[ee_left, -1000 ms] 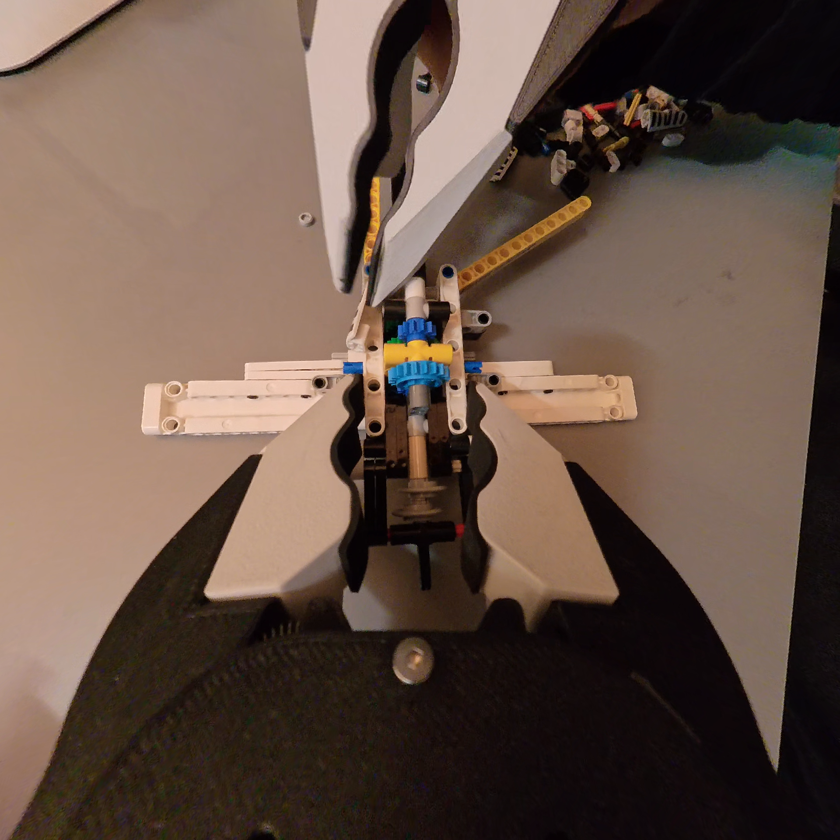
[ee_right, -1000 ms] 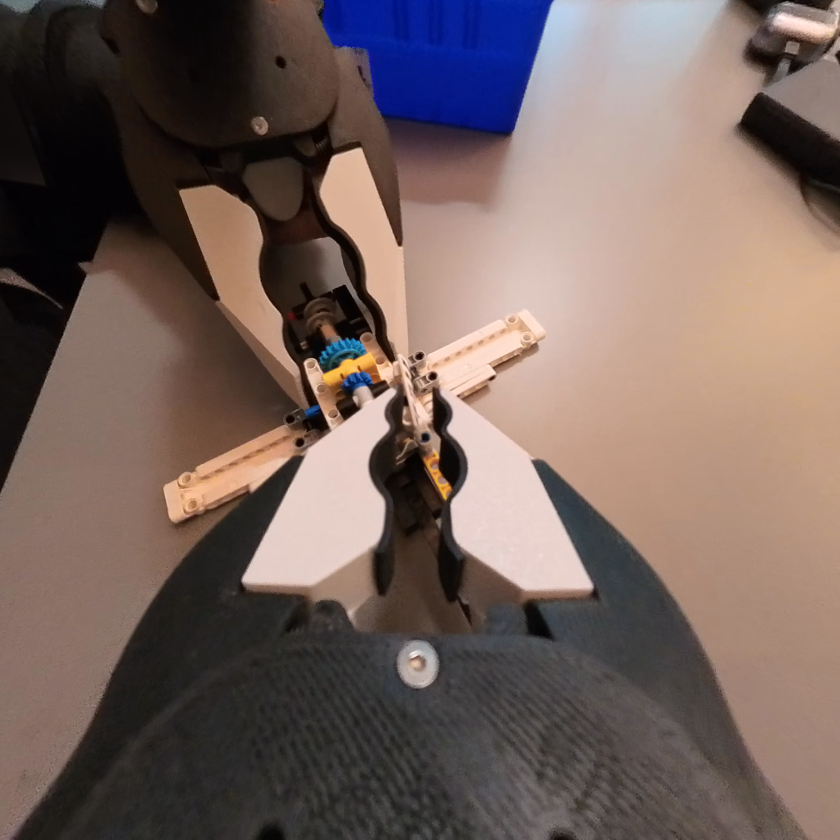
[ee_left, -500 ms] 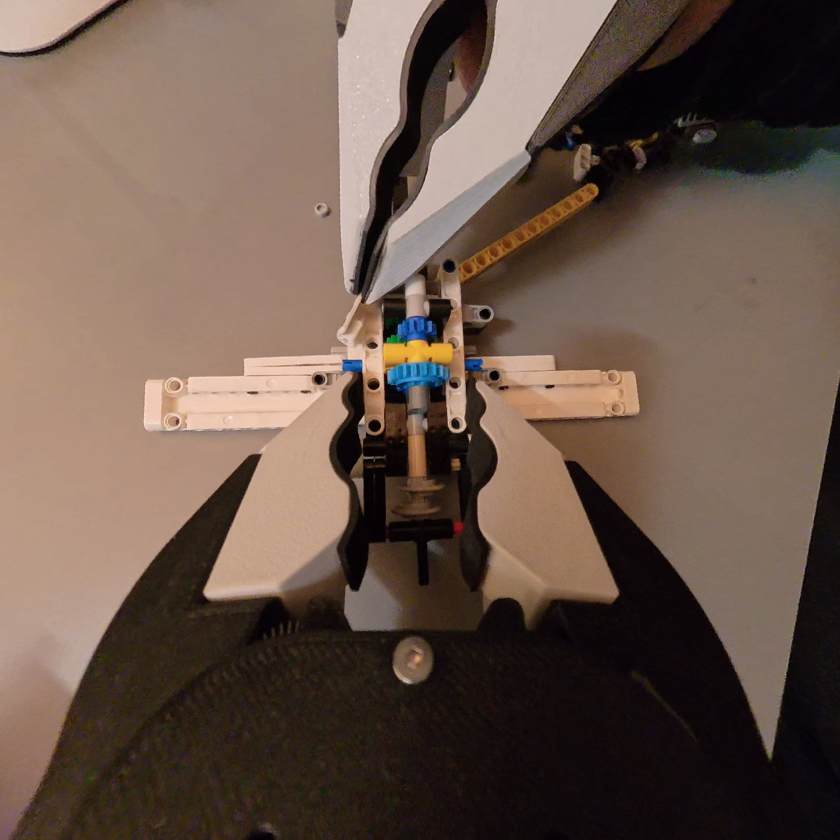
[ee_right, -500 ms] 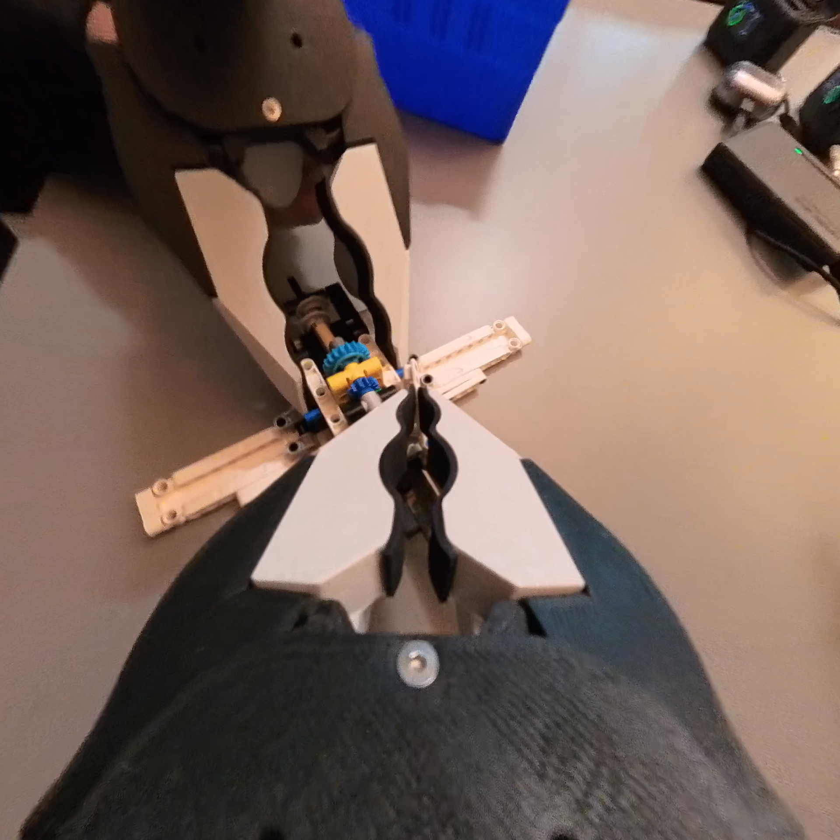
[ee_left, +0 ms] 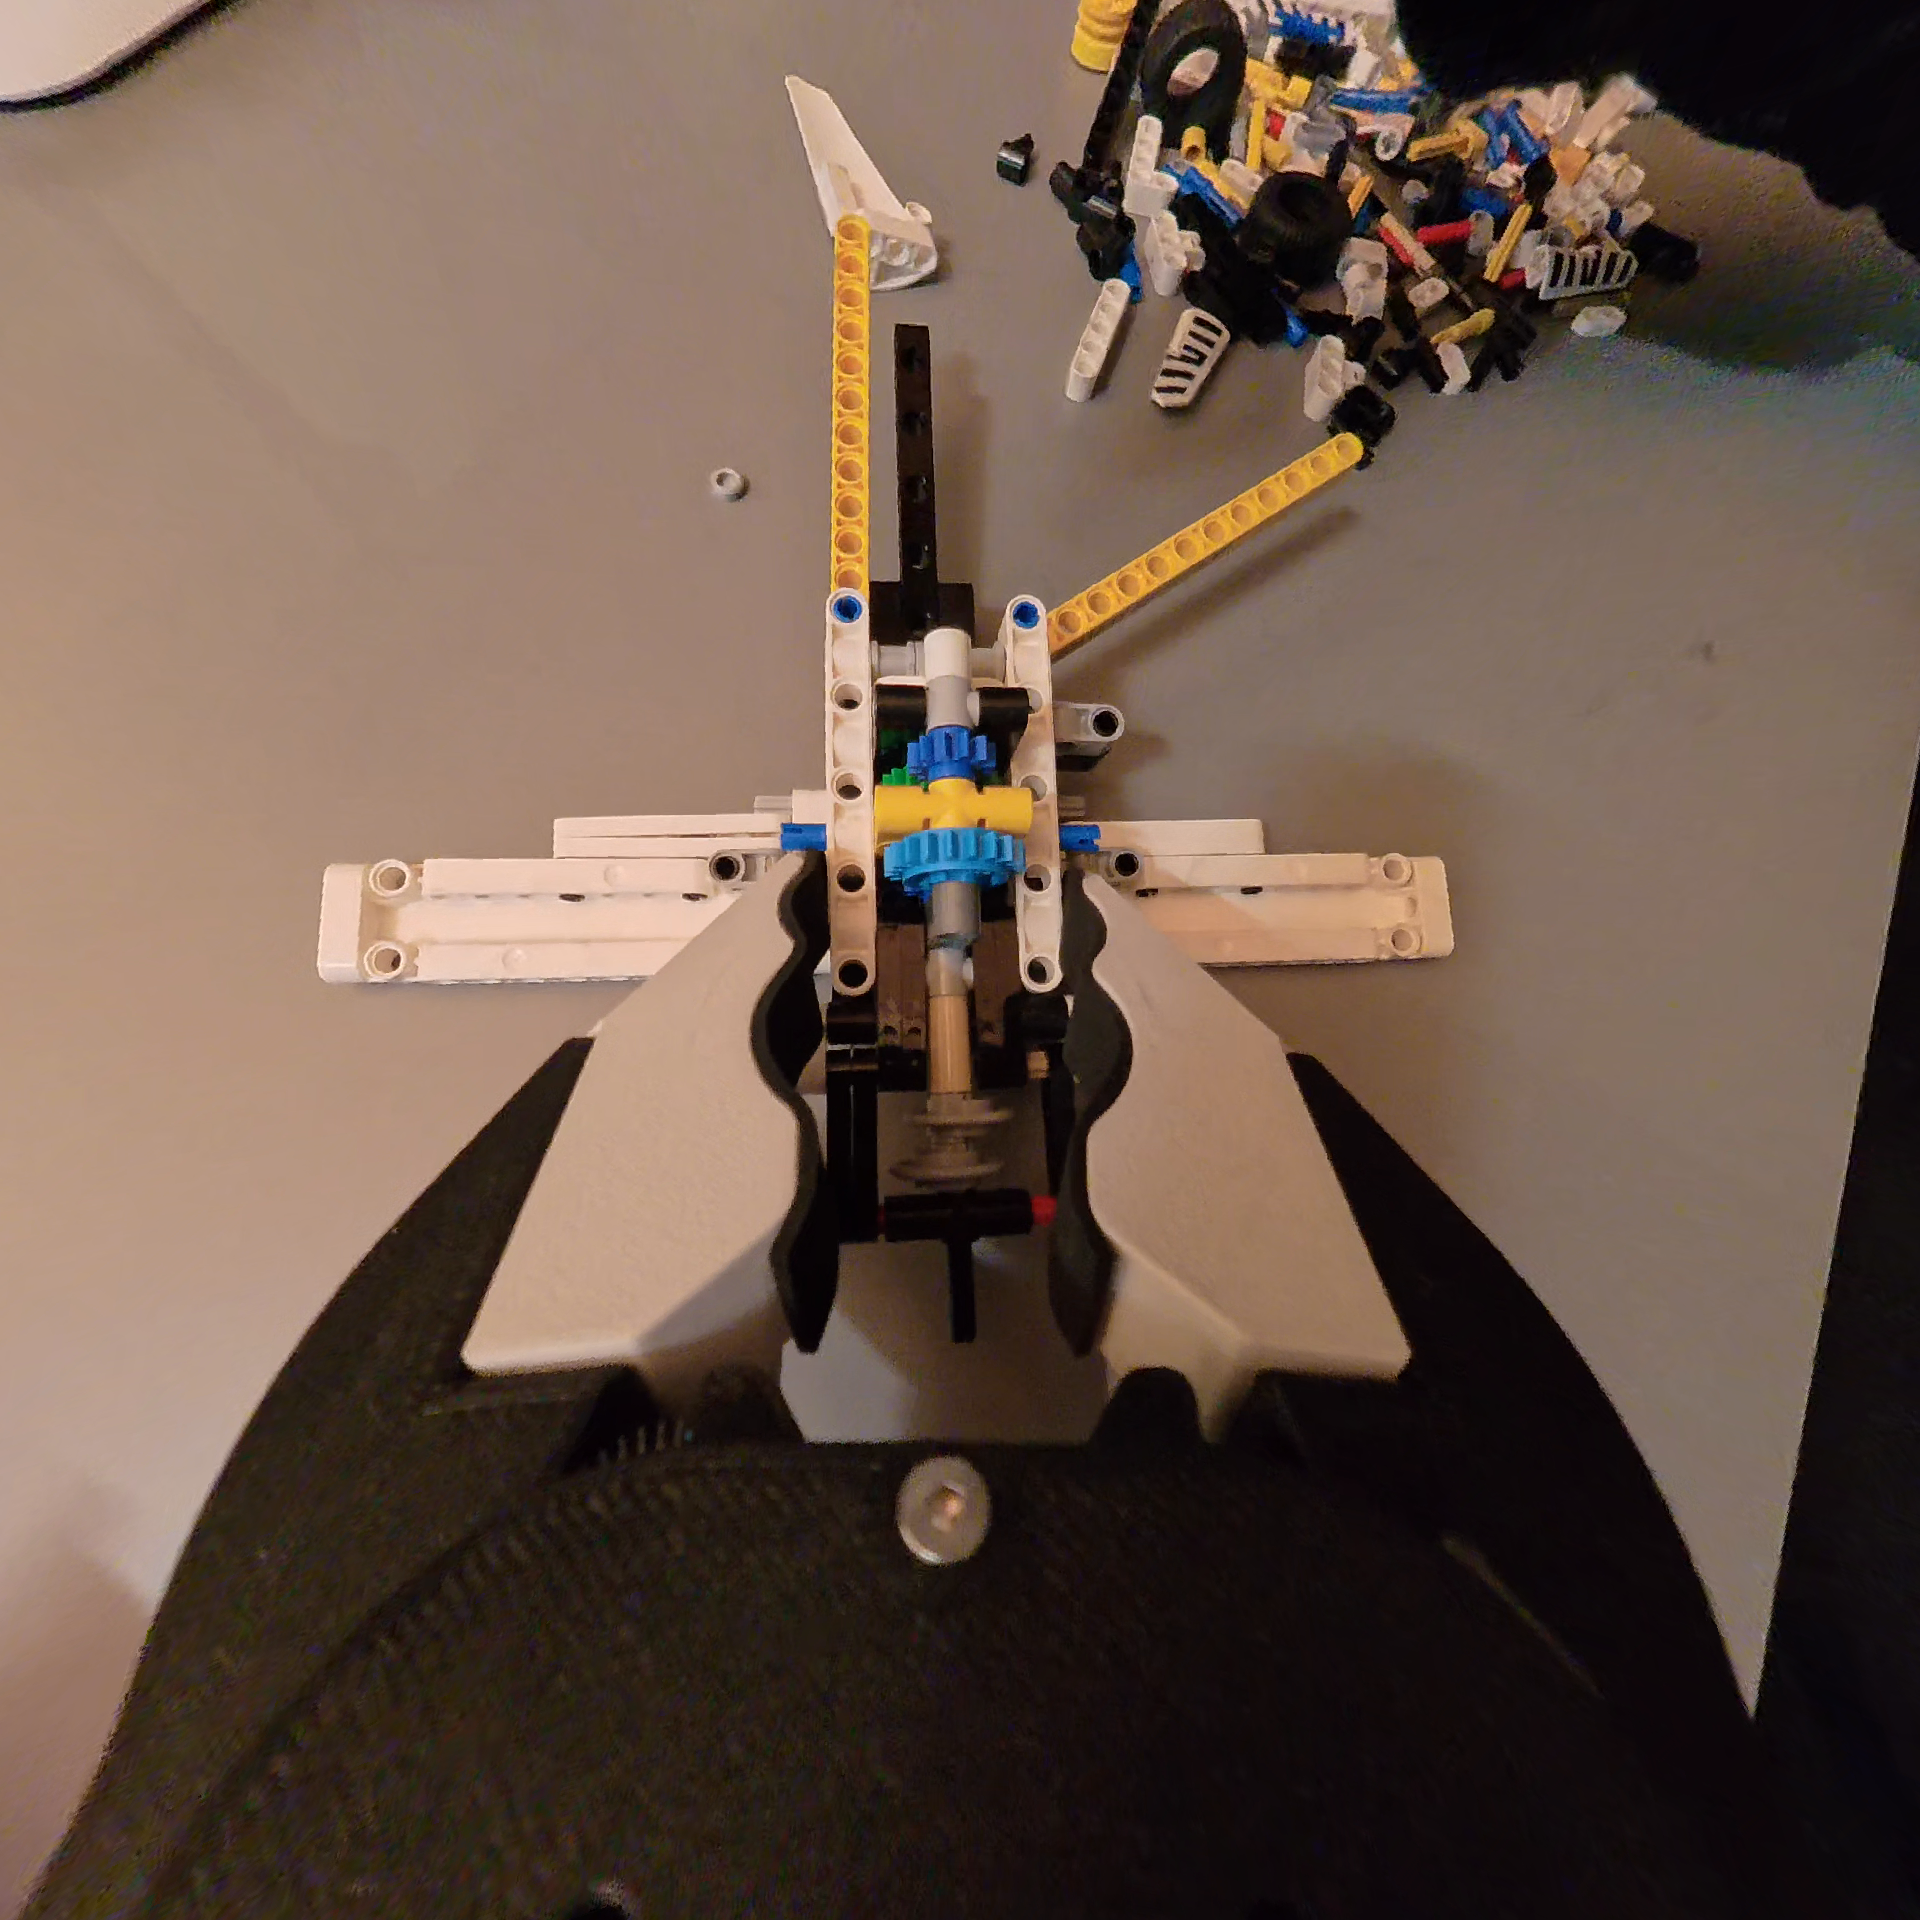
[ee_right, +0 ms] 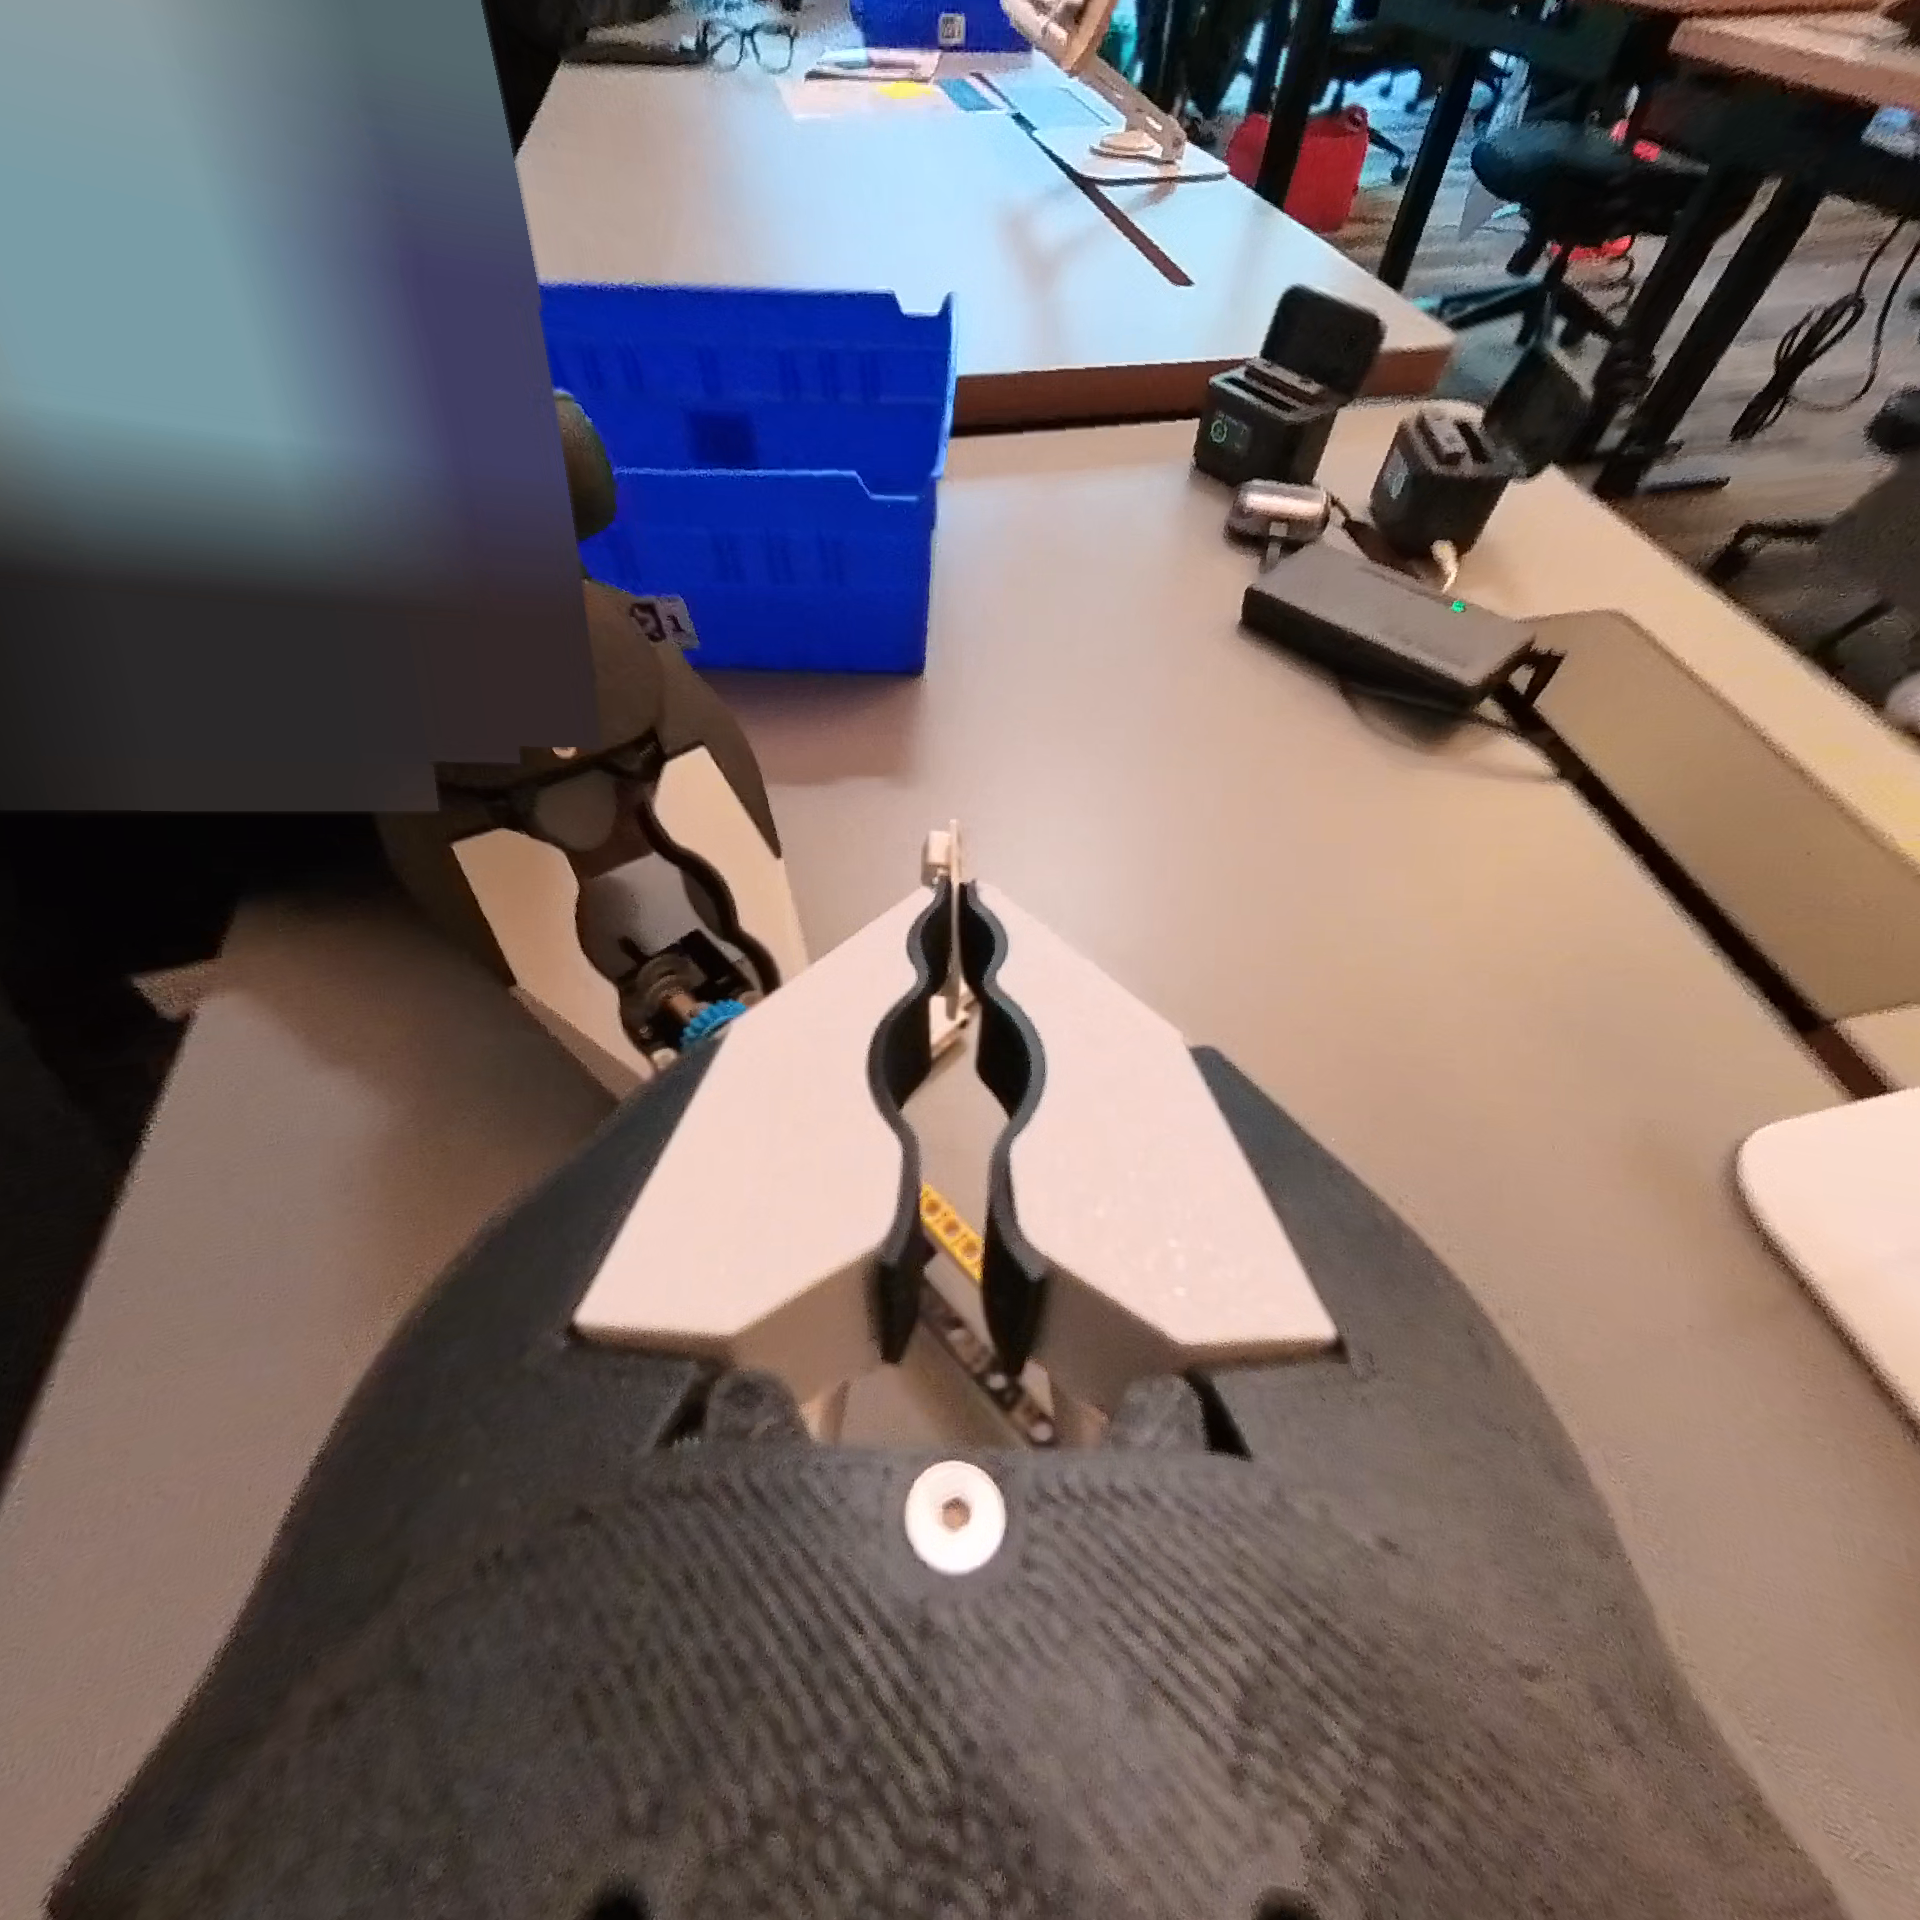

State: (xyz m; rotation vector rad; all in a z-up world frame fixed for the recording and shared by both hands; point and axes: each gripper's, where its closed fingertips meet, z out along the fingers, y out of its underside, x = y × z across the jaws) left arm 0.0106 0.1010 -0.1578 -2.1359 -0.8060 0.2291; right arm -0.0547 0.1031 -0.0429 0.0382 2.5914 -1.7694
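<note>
Surface (ee_left: 312, 520): matt grey laminate, smooth, faint scuff marks. Brick model (ee_left: 940, 810) and loose parts pile (ee_left: 1351, 229): hard moulded plastic with slight sheen in white, yellow, blue and black; small tyres in the pile look like matt black rubber. Left gripper (ee_left: 940, 904) and right gripper (ee_right: 954, 899): fingers (ee_left: 665, 1143) of matt light-grey plastic with fine grainy texture, black wavy pads lining the jaws, black bodies with ribbed layered finish and one bright metal screw (ee_left: 942, 1522) each; bin (ee_right: 748, 468) of glossy blue plastic.
</note>
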